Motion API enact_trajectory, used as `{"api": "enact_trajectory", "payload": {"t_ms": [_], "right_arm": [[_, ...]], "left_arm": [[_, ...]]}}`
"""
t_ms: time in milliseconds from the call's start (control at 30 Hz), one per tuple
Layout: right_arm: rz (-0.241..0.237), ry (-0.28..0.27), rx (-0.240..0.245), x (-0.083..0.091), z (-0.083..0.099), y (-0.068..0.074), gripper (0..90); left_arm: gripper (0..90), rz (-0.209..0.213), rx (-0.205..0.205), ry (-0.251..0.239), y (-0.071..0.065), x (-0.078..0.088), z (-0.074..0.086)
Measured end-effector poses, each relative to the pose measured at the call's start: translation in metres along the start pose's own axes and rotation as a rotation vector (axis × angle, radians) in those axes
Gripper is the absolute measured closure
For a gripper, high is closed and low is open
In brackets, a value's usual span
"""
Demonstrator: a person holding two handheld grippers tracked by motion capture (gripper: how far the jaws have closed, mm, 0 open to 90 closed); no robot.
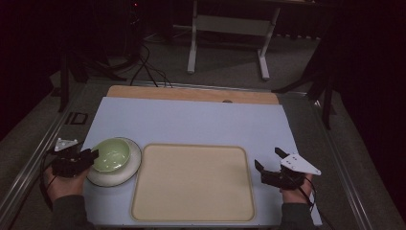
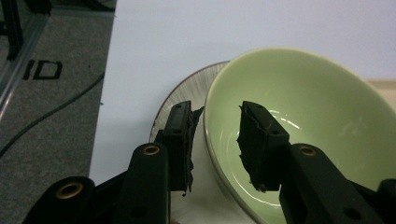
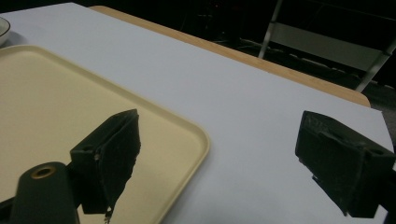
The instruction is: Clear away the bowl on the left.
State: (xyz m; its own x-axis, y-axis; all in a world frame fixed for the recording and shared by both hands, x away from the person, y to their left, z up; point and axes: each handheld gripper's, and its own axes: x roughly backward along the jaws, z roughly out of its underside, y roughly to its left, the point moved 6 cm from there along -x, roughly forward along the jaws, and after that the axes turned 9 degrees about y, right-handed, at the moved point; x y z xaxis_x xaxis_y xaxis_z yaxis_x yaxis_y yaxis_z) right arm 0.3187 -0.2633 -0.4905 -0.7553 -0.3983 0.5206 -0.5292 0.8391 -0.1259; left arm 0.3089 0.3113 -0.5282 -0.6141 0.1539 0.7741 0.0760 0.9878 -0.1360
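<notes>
Green and shiny, the bowl (image 1: 112, 155) sits tipped on a pale plate (image 1: 125, 173), just left of the big tan tray (image 1: 193, 182), which is the thing to measure every place from. Left of the tray, the left gripper (image 1: 91, 156) reaches in from the bowl's left side. Its two black jaws stand on both sides of the bowl's near rim, one outside over the plate and one inside the bowl. In the left gripper view, the left gripper (image 2: 215, 140) has the rim (image 2: 208, 126) in the gap, and a thin strip of space shows beside each pad, so I think the jaws are not squeezing yet. They are half closed and ready to pinch. The bowl lies right in front of this gripper, so a small squeeze should catch it. The left hand (image 1: 62, 184) is much closer to the bowl than the other hand. Right of the tray, the right gripper (image 1: 270, 163) waits over the blue-white table (image 1: 201, 120), wide open and holding nothing. The high view shows both hands and the whole tray at once. The left gripper view shows how the rim sits between the pads. The right gripper view shows the tray's corner (image 3: 198, 140) and bare table between its far-apart jaws.
</notes>
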Motion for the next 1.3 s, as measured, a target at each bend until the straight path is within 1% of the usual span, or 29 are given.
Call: {"api": "enact_trajectory", "payload": {"t_ms": [100,133,200,567,633,667,733,900,1067,1233,1300], "right_arm": [[0.001,0.000,0.001,0.000,0.000,0.000,13.5],[0.001,-0.001,0.001,0.000,0.000,0.000,13.5],[0.003,0.002,-0.003,0.000,0.000,0.000,13.5],[0.008,-0.002,0.003,0.000,0.000,0.000,13.6],[0.010,-0.003,0.000,0.000,-0.001,0.000,13.6],[0.011,-0.003,0.001,0.000,-0.001,0.000,13.6],[0.011,-0.002,0.000,0.000,-0.001,0.000,13.7],[0.013,-0.005,-0.001,0.001,-0.001,-0.001,13.7],[0.014,-0.008,-0.001,0.001,-0.001,-0.001,13.7],[0.015,-0.006,0.000,0.001,-0.001,-0.001,13.9],[0.016,-0.007,-0.002,0.001,-0.001,-0.001,13.9]], "left_arm": [[67.7,0.007,-0.007,0.024,-0.001,-0.005,0.000],[68.6,0.003,-0.005,0.032,-0.001,-0.006,0.000],[71.3,0.006,0.002,0.043,0.001,-0.008,0.000],[73.8,-0.012,0.001,0.115,0.001,-0.020,0.001],[75.4,0.001,0.011,0.126,0.001,-0.021,0.001],[75.8,0.001,0.011,0.126,0.001,-0.021,0.001],[76.1,0.019,0.027,0.141,0.002,-0.023,0.001],[77.9,0.050,0.042,0.157,0.004,-0.025,0.000],[80.1,0.064,0.060,0.166,0.004,-0.026,0.000],[82.2,0.068,0.072,0.174,0.004,-0.027,-0.001],[83.1,0.088,0.082,0.178,0.003,-0.027,-0.001]]}}
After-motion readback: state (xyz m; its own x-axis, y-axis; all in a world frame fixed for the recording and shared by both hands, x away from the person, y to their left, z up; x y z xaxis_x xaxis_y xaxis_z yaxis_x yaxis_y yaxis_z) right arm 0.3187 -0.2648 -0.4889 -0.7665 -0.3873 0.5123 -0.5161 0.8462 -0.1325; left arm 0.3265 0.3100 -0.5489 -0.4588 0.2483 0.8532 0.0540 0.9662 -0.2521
